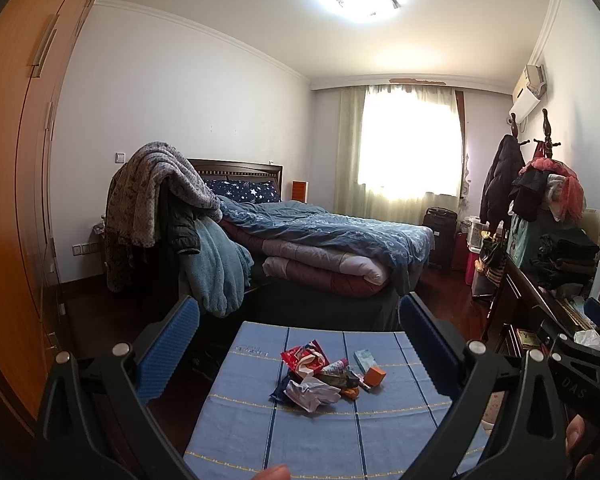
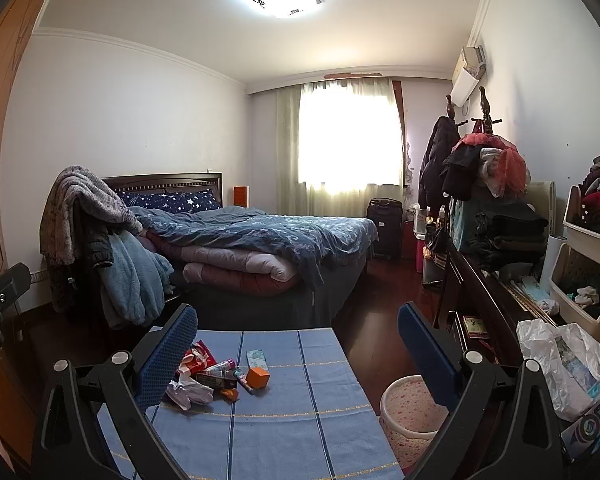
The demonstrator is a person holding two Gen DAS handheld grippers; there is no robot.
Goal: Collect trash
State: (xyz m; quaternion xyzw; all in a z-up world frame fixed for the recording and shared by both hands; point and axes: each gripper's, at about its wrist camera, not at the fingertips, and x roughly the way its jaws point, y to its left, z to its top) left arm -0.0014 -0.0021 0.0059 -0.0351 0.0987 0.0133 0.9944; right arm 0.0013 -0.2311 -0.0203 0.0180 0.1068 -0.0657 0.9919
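Both grippers, left (image 1: 300, 344) and right (image 2: 297, 344), hover wide open, empty, above the trash pile (image 1: 324, 376). Collection not begun; next: grasp one wrapper, carry to wastebasket (image 2: 410, 412).

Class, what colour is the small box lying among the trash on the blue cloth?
The small box is orange; the right wrist view shows it best.

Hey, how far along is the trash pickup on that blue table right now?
Nothing looks done yet. The trash pile, with its red wrapper, crumpled paper and orange box, sits on the blue tablecloth. The left gripper and right gripper are both open and hold nothing. All of it is left to move, probably to the wastebasket beside the table.
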